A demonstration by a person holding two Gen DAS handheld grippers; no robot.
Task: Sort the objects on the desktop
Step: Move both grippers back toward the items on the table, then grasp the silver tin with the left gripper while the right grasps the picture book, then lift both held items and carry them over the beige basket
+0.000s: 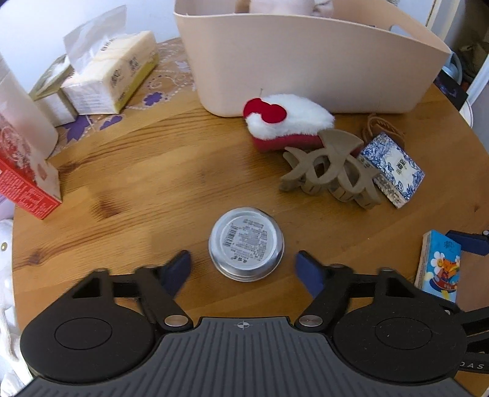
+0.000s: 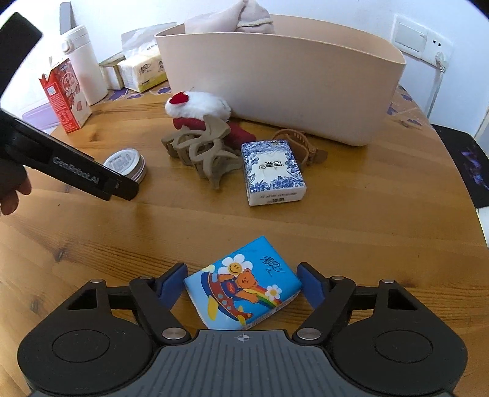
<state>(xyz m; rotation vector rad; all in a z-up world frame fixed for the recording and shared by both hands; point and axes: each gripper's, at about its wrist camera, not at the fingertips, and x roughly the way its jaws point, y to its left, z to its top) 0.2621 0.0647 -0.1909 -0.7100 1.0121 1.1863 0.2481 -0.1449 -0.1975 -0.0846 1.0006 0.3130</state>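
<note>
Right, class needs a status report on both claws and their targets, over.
Left claw open, straddling round tin. Right claw open around bear tissue pack, no grip yet. Beige bin path unobstructed.

"GenRobot.AI", apparently, marks the left hand-held gripper (image 2: 91,180).

A round wooden table (image 2: 351,213) stands against a white wall (image 2: 336,12) bearing a white switch and socket plate (image 2: 420,38), under soft even light.
</note>
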